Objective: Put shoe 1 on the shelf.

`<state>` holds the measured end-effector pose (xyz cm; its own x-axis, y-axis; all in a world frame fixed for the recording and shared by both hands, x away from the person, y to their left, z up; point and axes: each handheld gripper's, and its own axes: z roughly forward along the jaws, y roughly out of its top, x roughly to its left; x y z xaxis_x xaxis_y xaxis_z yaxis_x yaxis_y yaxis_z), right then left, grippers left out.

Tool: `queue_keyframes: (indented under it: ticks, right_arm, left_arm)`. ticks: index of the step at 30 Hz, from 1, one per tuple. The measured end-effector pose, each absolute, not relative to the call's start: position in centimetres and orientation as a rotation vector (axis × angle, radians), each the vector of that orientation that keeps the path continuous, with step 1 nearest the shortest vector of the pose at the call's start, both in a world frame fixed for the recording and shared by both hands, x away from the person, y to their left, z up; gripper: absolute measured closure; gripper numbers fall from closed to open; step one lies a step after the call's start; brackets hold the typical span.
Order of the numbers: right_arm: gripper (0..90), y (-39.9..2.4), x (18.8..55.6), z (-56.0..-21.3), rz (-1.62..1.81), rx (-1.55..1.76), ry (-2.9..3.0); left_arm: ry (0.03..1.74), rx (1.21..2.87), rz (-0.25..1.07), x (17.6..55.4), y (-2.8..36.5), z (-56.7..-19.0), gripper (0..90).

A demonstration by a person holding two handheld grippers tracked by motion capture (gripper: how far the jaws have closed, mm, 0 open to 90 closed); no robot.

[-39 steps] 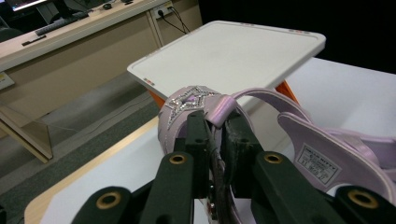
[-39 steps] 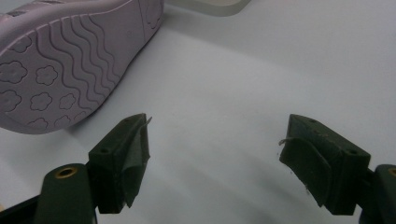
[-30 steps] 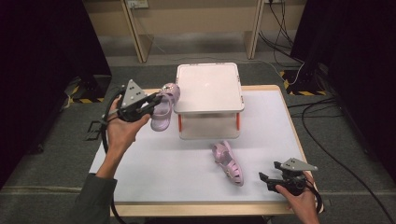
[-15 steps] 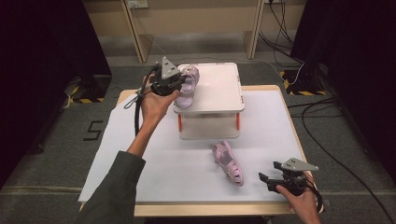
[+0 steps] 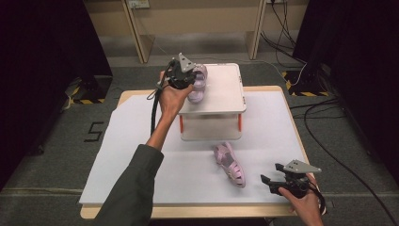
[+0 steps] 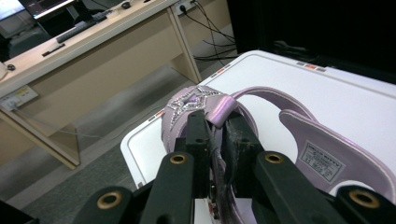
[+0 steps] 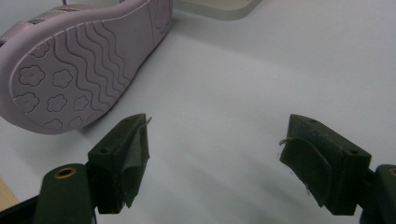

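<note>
While L gripper [image 5: 188, 77] pinches sandal [image 5: 197, 84] strap over stand [image 5: 226, 94] top, step = placing. Next: lower flat, release. R gripper [image 5: 282, 181] spread, idle on surface [image 5: 141, 155] nr 2nd sandal [image 5: 230, 165].

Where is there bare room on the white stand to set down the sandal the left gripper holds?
The white stand's top is bare from its middle to its right edge. Its left edge is crowded by the left gripper and the held purple sandal. The other sandal lies on the sheet below.
</note>
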<state>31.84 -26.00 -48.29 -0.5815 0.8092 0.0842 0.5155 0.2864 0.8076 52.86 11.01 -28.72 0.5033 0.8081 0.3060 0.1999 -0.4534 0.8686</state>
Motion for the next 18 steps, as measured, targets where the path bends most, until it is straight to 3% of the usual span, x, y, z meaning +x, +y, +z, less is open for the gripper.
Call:
queue_keyframes:
  ticks: [11, 16, 18]
  right_arm:
    - [22.8, -25.9, 31.8, -48.3, 1.198, 1.202, 2.222]
    - [22.8, -26.0, 31.8, -48.3, 1.199, 1.204, 2.22]
    - [22.8, -26.0, 31.8, -48.3, 1.198, 1.204, 2.22]
  left_arm:
    - [0.894, 1.934, 0.946, 53.6, 11.5, -30.9, 80.2]
    - [0.898, 1.942, 0.94, 53.4, 11.8, -30.7, 71.2]
    - [0.911, 1.935, 0.933, 53.3, 12.1, -30.5, 63.1]
